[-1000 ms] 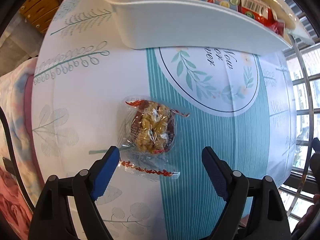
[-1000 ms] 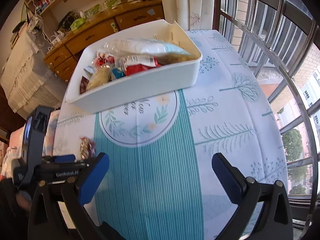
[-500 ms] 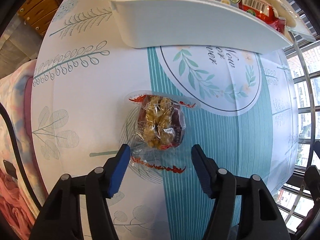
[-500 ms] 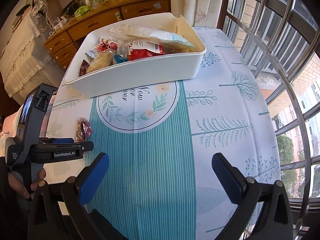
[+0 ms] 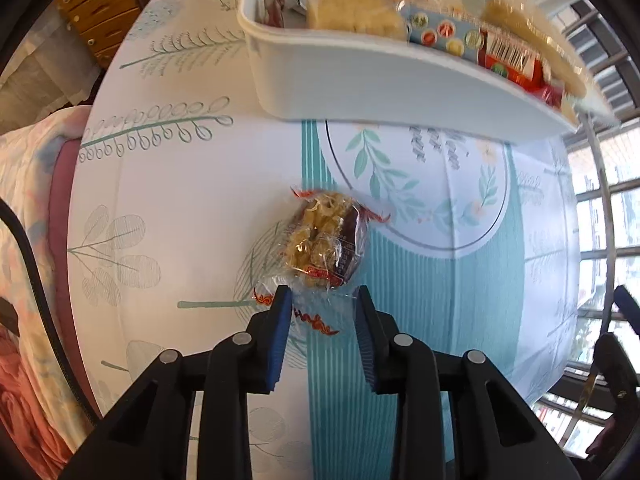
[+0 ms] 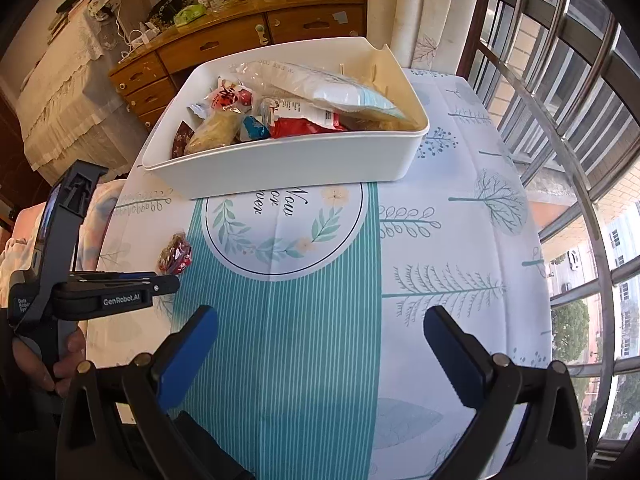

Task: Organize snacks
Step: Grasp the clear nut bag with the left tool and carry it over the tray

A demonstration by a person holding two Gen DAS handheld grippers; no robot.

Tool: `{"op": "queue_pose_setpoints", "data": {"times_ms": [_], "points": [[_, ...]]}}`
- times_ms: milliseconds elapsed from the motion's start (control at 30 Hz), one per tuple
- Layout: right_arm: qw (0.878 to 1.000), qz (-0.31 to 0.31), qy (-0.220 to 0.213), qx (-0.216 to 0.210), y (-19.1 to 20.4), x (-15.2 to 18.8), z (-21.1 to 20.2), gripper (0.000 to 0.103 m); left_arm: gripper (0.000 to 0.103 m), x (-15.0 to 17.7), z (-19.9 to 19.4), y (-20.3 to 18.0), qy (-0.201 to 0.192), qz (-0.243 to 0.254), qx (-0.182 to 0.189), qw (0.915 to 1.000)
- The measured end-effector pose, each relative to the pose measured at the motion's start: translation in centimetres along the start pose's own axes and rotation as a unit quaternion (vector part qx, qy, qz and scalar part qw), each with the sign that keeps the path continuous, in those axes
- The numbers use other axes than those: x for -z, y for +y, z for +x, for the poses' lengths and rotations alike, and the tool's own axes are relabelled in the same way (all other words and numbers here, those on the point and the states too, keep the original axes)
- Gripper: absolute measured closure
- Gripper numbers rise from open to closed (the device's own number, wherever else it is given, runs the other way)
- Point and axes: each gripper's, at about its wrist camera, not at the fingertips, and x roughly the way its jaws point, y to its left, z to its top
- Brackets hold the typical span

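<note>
- left gripper [image 5: 322, 300]: blue pads partly closed, one on each side of the near sealed edge of the snack packet [image 5: 323, 246]. a gap shows between the pads, and the crinkled clear wrapper edge lies in it. whether the pads press the wrapper firmly cannot be told.
- snack packet: clear wrapper with red trim, holding a yellow-brown puffed cake. it lies on the tablecloth [image 5: 168, 208] at the border of the white area and the teal striped band, just ahead of the left gripper and well apart from the bin.
- right wrist view: the same packet [image 6: 175, 254] sits at the tip of the left gripper [image 6: 160, 282], near the left edge of the table. a hand [image 6: 48, 364] grips the handle of that tool.
- right gripper [image 6: 320, 344]: fingers spread wide, nothing between them, hovering above the teal striped band of the cloth.
- white bin [image 6: 288, 166]: stands at the far side of the table, partly over the round leaf emblem [image 6: 280, 232]. it holds several wrapped snacks, including a large clear bag [image 6: 320, 88], a red pack [image 6: 304, 126] and a pale round cake [image 6: 218, 132].
- left wrist view: the bin [image 5: 360, 84] fills the top of the frame, its near wall facing the packet.
- surroundings: wooden drawers [image 6: 224, 44] behind the table, window bars [image 6: 560, 92] to the right.
</note>
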Motion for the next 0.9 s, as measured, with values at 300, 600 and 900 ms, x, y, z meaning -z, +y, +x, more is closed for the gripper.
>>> {"op": "queue_pose_setpoints", "data": {"times_ms": [300, 600, 900], "points": [[1.0, -0.016, -0.003, -0.019, -0.8, -0.7, 0.4, 0.0, 0.083, -0.4, -2.8, 0.3, -0.029, -0.028, 0.016, 0.9991], [0.999, -0.026, -0.007, -0.037, -1.3, -1.2, 0.7, 0.0, 0.083, -0.3, -5.6, 1.4, -0.056, -0.073, 0.033, 0.9952], [0.998, -0.028, -0.006, -0.055, -2.2, -1.3, 1.3, 0.0, 0.083, -1.4, -12.5, 1.1, -0.116, -0.101, 0.044, 0.9872]]}}
